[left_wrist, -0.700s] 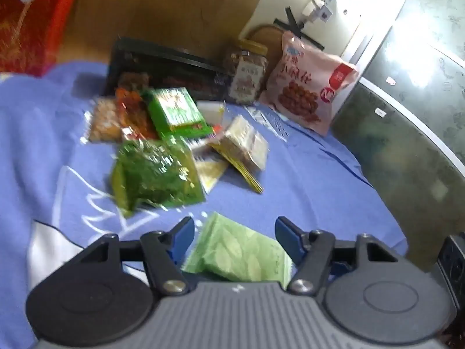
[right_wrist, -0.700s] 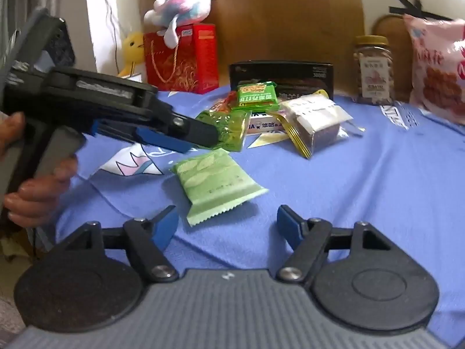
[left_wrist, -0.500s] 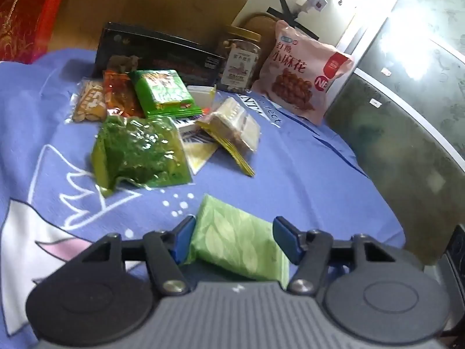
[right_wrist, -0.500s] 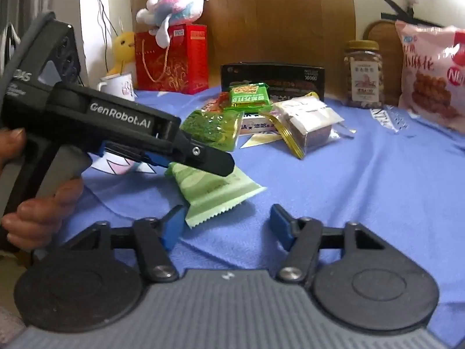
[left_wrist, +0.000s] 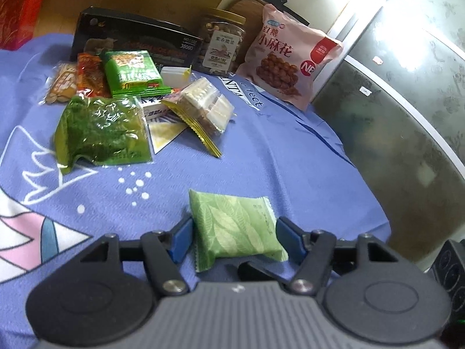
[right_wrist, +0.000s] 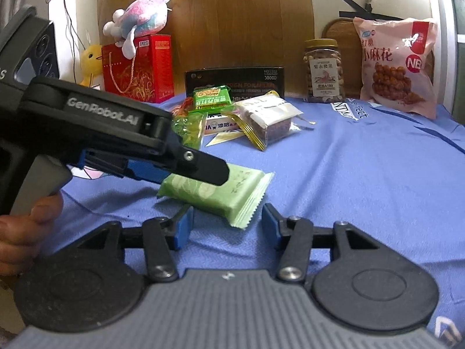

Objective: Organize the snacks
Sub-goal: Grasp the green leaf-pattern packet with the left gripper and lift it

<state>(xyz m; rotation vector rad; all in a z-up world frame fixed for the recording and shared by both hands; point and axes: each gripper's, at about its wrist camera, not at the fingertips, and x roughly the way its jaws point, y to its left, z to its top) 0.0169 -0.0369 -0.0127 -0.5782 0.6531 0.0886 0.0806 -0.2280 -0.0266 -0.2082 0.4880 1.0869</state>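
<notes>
- A tabletop [left_wrist: 290, 157] covered in a blue printed cloth holds a spread of snacks; the view comes from two hand-held grippers.
- The left hand-held gripper [left_wrist: 234, 240] has its blue fingers spread, one on each side of a pale green leaf-patterned snack packet [left_wrist: 235, 229] lying near the front edge of the tabletop.
- Compared with a moment ago, this gripper has moved in lower and closer, so the packet now sits squarely between its fingers. The fingers do not yet appear to press on it.
- The right hand-held gripper [right_wrist: 225, 226] is also spread and holds nothing; it hovers just in front of the same green packet [right_wrist: 221, 189], whose crimped end points toward it.
- Farther back, a loose pile of snacks [left_wrist: 116, 99] lies in front of a black box [left_wrist: 130, 39], with a jar of nuts [left_wrist: 222, 45] and a pink bag [left_wrist: 290, 58] to the right.
- In my judgement the left gripper is lined up to close on the packet and carry it to the pile.
</notes>
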